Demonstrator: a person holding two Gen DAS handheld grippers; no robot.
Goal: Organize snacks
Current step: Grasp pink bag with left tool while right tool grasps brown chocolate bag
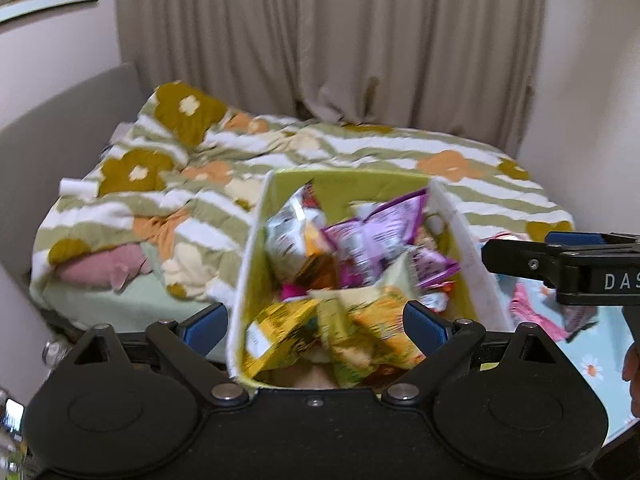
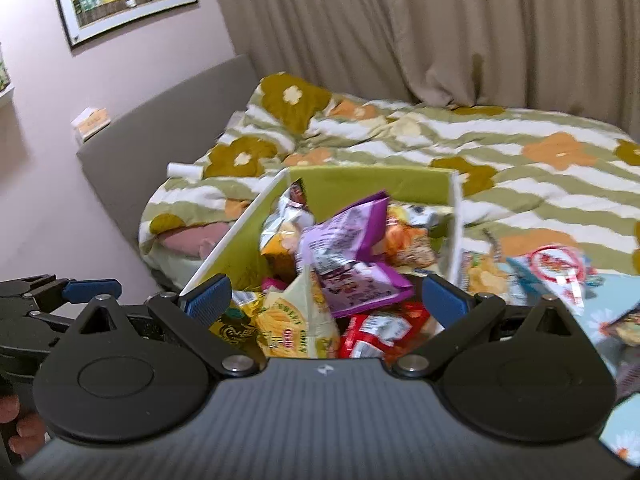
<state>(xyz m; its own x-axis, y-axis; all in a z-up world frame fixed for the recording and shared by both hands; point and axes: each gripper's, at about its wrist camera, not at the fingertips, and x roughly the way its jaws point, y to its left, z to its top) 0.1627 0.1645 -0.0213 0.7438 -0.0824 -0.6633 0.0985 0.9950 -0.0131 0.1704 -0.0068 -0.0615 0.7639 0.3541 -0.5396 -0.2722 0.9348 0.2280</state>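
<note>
A green-lined box with white outer walls (image 1: 360, 186) (image 2: 372, 184) is heaped with snack packets: a purple packet (image 1: 372, 236) (image 2: 352, 240), yellow packets (image 1: 280, 332) (image 2: 296, 320), a red packet (image 2: 380, 336). My left gripper (image 1: 316, 322) is open, its blue pads straddling the box's near left wall above the yellow packets. My right gripper (image 2: 326, 300) is open over the box's near end and holds nothing. It also shows in the left wrist view (image 1: 560, 256), to the right of the box. The left gripper shows at the left edge of the right wrist view (image 2: 80, 288).
The box sits at the foot of a bed with a green-striped floral duvet (image 1: 360, 148) (image 2: 500, 168). More snack packets (image 2: 552, 268) (image 1: 532, 308) lie on a light blue cloth to the right of the box. A curtain (image 1: 340, 40) hangs behind the bed; a grey headboard (image 2: 168, 120) stands left.
</note>
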